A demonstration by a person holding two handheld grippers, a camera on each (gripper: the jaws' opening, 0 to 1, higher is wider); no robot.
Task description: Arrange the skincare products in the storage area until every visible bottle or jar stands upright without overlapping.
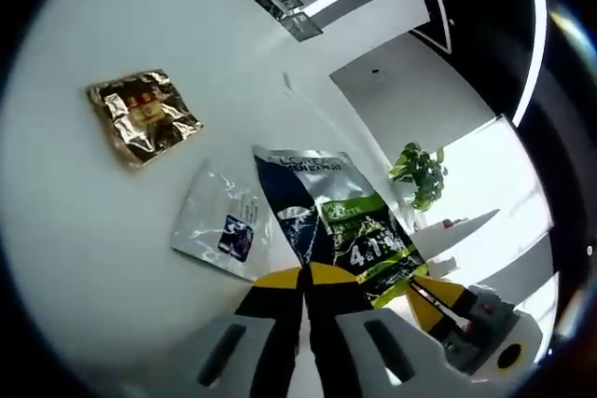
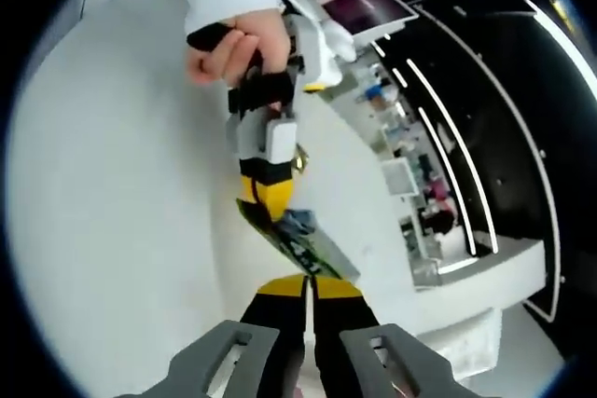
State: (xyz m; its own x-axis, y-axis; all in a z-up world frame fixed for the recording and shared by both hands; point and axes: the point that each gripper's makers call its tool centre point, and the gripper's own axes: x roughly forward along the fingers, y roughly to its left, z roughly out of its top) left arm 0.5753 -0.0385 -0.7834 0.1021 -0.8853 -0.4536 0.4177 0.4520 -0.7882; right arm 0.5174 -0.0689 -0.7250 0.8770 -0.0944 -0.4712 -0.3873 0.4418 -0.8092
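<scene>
On the white counter [image 1: 84, 230], three flat sachets are lying in the left gripper view. A dark packet [image 1: 331, 230] with a green band is showing large white figures that seem to read "4 1"; smaller print at its top edge is too blurred to read. Touching its left side, a silver sachet [image 1: 222, 223] is carrying a small blue patch. Well apart, a crumpled gold sachet [image 1: 142, 116] is bearing a red label, unreadable. The left gripper [image 1: 303, 279] is pinching the dark packet's near edge with its jaws together. In the right gripper view, the right gripper [image 2: 306, 284] is clamping the same packet, while a hand [image 2: 238, 48] is gripping the other tool.
</scene>
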